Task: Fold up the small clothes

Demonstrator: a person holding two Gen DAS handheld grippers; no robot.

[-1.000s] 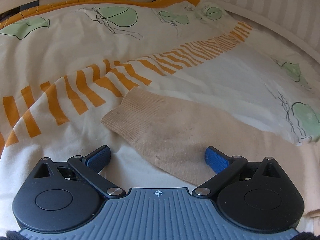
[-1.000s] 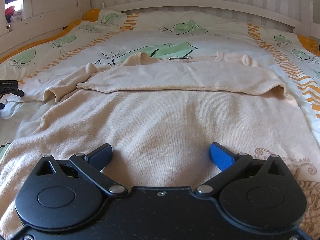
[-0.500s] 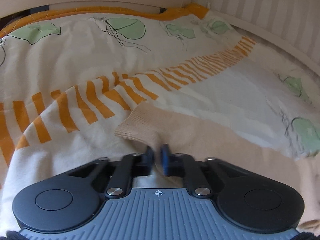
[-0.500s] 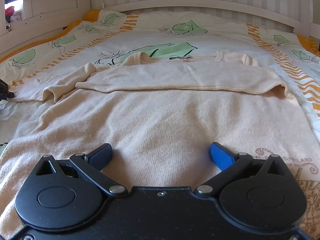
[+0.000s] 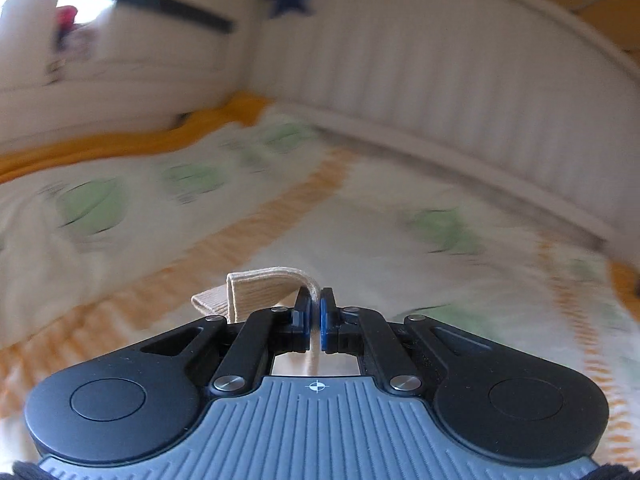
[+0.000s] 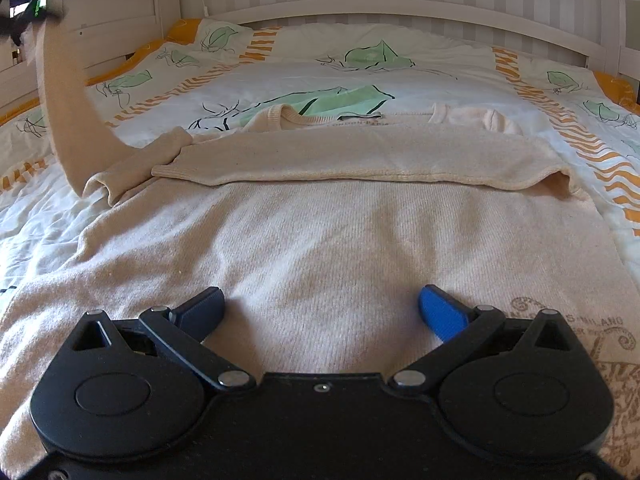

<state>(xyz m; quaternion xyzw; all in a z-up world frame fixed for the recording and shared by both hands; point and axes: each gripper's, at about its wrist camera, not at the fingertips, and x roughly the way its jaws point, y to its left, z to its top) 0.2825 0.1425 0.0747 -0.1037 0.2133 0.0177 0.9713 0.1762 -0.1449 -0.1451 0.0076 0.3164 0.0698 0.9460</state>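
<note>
A beige knit sweater (image 6: 320,232) lies flat on the bed, its right sleeve (image 6: 360,152) folded across the chest. My left gripper (image 5: 315,310) is shut on the ribbed cuff (image 5: 256,290) of the left sleeve and holds it high above the bed. In the right wrist view that sleeve (image 6: 68,120) rises steeply to the left gripper (image 6: 20,8) at the top left corner. My right gripper (image 6: 320,308) is open and empty, low over the sweater's lower body.
The bed cover (image 6: 360,76) is white with green leaves and orange stripes. A white slatted headboard (image 6: 400,8) stands behind, and a side rail (image 6: 100,28) runs along the left. A patterned cloth (image 6: 612,360) lies at the right under the sweater's hem.
My left gripper closed on the sleeve cuff and then lifted it high off the bed, swinging to face the headboard. My right gripper has stayed still and open.
</note>
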